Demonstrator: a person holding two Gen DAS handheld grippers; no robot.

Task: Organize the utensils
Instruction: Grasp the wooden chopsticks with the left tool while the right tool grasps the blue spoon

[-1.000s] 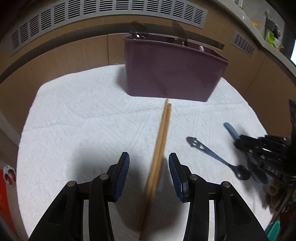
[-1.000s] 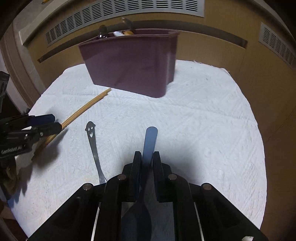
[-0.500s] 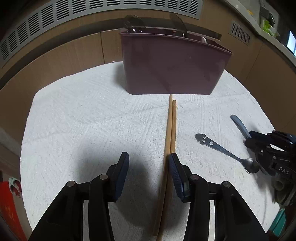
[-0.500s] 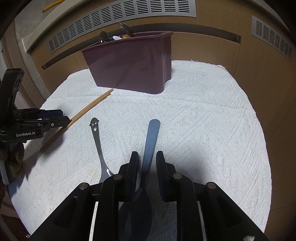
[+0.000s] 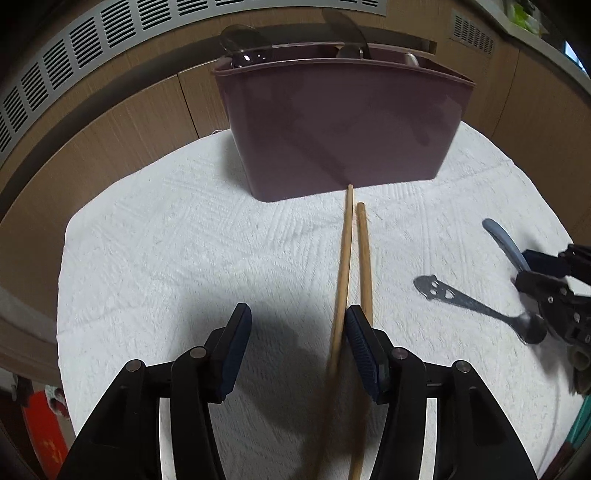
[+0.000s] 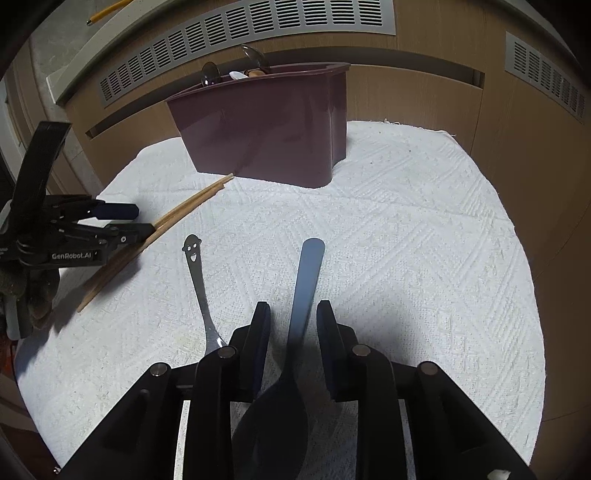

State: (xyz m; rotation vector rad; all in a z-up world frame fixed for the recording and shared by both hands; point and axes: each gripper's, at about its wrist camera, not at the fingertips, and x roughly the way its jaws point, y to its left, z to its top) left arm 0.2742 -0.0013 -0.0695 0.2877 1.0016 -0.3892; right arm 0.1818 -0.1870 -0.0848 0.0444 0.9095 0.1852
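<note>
So the count: two wooden chopsticks, one small metal spoon with a smiley face cut into its handle end, and one big blue-handled spoon, all lying loose in front of a maroon caddy. The caddy itself already had a few utensils standing in it, with at least two spoon bowls poking above the rim; the rest was too hidden to count.

The chopsticks lay side by side, tips pointing at the caddy's front wall, one almost touching its base. The left gripper had its jaws well apart and had just been opening wider. One chopstick ran right along the inside of one blue pad, the other passed under or behind that finger, and nothing was squeezed.

The right gripper sat further from the caddy, straddling the blue spoon's handle. Its jaws had just been opening too, with a visible gap on both sides of the handle, so the spoon simply lay there on the cloth. The smiley spoon was just beside it, on the chopstick side.

Everything, caddy included, rested on a white textured cloth. Behind the caddy were wood-look cabinet panels with grey slotted vents.
</note>
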